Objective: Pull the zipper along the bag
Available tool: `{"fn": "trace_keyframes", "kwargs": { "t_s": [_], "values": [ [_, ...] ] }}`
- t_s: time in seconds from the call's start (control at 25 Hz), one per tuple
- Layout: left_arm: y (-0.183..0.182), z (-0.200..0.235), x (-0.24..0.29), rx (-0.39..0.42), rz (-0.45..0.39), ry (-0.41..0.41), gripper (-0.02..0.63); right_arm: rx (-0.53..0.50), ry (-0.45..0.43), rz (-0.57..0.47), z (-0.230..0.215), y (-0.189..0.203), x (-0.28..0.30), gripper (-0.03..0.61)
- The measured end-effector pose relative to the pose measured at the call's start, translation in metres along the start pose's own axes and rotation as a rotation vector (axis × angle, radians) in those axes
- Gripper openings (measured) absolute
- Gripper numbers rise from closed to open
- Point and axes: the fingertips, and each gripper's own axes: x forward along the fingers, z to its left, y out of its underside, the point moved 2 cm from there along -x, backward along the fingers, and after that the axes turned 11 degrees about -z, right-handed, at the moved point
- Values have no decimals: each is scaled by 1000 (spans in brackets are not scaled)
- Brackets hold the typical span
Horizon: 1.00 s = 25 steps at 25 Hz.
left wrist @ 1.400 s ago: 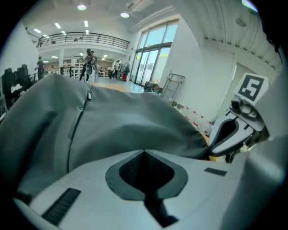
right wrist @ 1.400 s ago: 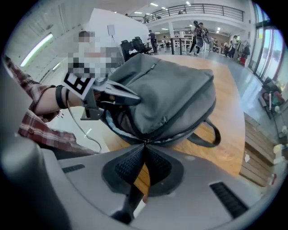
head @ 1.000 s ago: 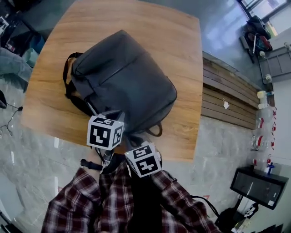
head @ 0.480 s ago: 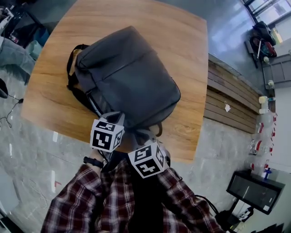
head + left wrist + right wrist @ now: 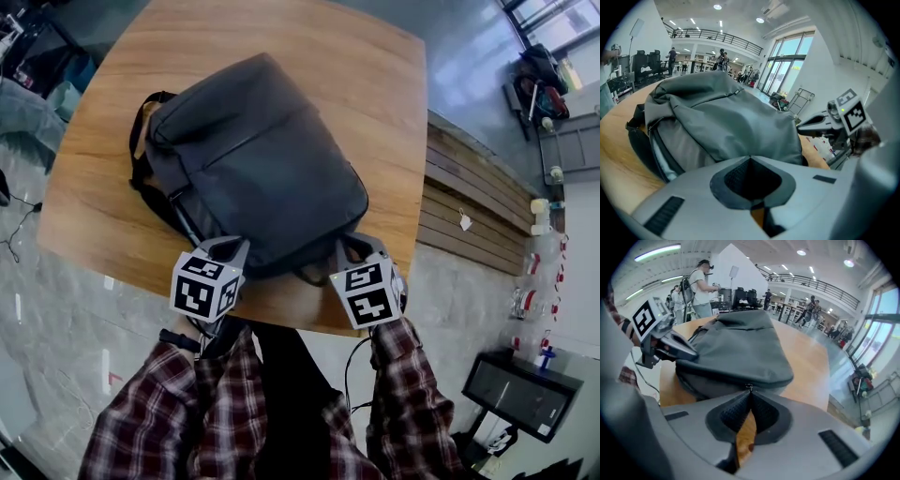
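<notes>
Item under inspection: one dark grey bag [image 5: 253, 159], lying flat on a wooden counter [image 5: 375, 112]. It sits diagonally, with its near end at the counter edge closest to the person. Dark shoulder straps [image 5: 141, 183] protrude from under its far-left side.

Left tongs [image 5: 223, 246]: positioned at the bag's near-left corner, touching it. The left gripper view shows the two pads pressed together with no gap at the tips. The tips sit against the lower edge of the grey fabric; whether any fabric is pinched between them cannot be determined. To the left of that point, a gap runs along the bag's side and a strip of paler lining [image 5: 660, 157] shows in it.

Right tongs [image 5: 361, 247]: positioned at the bag's near-right corner, well apart from the left tongs, with the bag's near end spanning the space between them. The right gripper view shows the pads narrowed to contact at the tips, clamped on a small metal zipper pull [image 5: 748, 387] that stands right at the bag's lower edge. Bare counter wood is visible through the slit below the tips.

Each tool carries its marker cube [image 5: 202, 286] on the person's side. Plaid sleeves [image 5: 159, 412] enter from the bottom of the head view. A slatted wooden bench [image 5: 469, 202] stands beside the counter on the right.
</notes>
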Motion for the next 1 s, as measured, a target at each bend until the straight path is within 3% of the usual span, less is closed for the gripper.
{"fn": "trace_keyframes", "kwargs": {
  "t_s": [0.2,0.44,0.6,0.68,0.8,0.88,0.92,1.0],
  "values": [
    [1,3,1,-14,8,10,8,97,92,11,-70,12,9,17],
    [-1,15,0,0,99,44,8,172,59,36,-45,24,5,17],
    [-19,49,2,133,146,-18,8,220,-28,42,15,45,-14,17],
    [-34,69,4,225,167,-106,8,231,-81,33,54,48,-21,17],
    [-70,82,1,448,183,-284,8,247,-144,16,105,40,-24,17],
    [-94,69,-3,532,141,-325,8,257,-183,8,131,31,-21,17],
    [-102,54,-3,502,107,-294,8,257,-201,3,141,26,-18,17],
    [-102,17,1,329,58,-159,8,253,-232,-11,156,14,-12,17]
  ]
}}
